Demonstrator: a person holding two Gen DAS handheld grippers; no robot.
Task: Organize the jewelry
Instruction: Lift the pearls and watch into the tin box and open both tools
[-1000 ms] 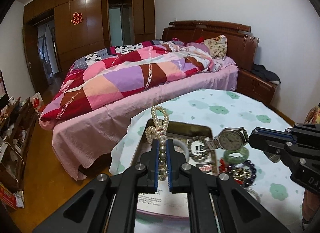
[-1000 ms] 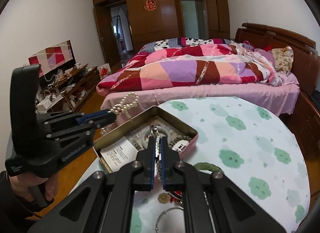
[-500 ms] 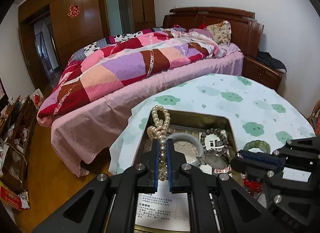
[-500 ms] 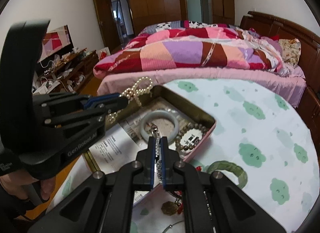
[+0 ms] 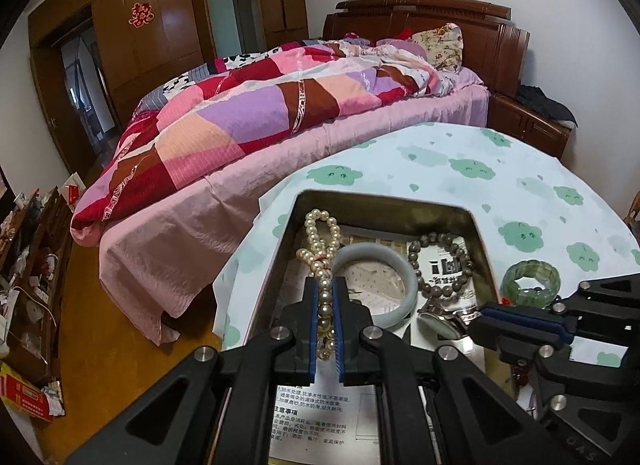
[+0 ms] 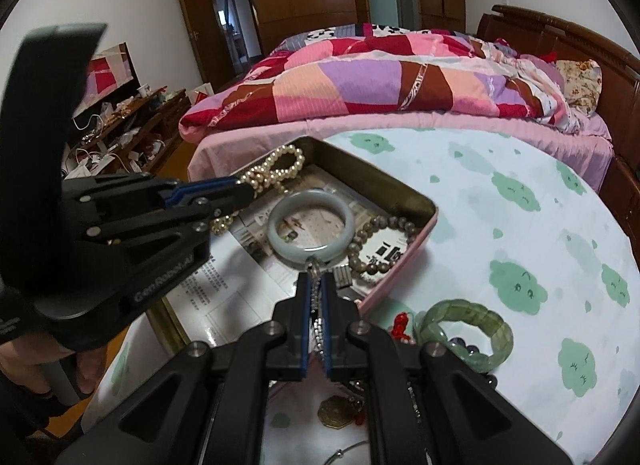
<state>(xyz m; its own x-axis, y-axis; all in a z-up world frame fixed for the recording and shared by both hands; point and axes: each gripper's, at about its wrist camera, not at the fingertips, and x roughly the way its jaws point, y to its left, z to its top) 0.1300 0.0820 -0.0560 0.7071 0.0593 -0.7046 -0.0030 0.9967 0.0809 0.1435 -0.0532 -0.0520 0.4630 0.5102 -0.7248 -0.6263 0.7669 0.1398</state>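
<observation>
My left gripper (image 5: 325, 297) is clamped on a pearl necklace (image 5: 320, 237), and the strand droops in loops over the near-left part of the tin box (image 5: 478, 225), its far loop lying against the box floor. The pearls look smooth and round, so I judge they could slide between the pads; pinching across several beads at once, as here, seems the safest hold. The string is limp and light, and it will swing and fold wherever I lower it.

My right gripper (image 6: 316, 297) is closed on the metal band of a wristwatch (image 5: 438, 319), whose face rests inside the box just beside the pale jade bangle (image 6: 310, 225) and the brown bead bracelet (image 6: 380, 243). The band is thin, jointed and probably slippery; the glass face looks fragile, so I would set it down softly.

Both tools point forward and down into the box, the left from the near-left edge, the right over its pink side. A green bracelet (image 6: 466, 331) lies on the tablecloth (image 6: 520, 185) outside.
</observation>
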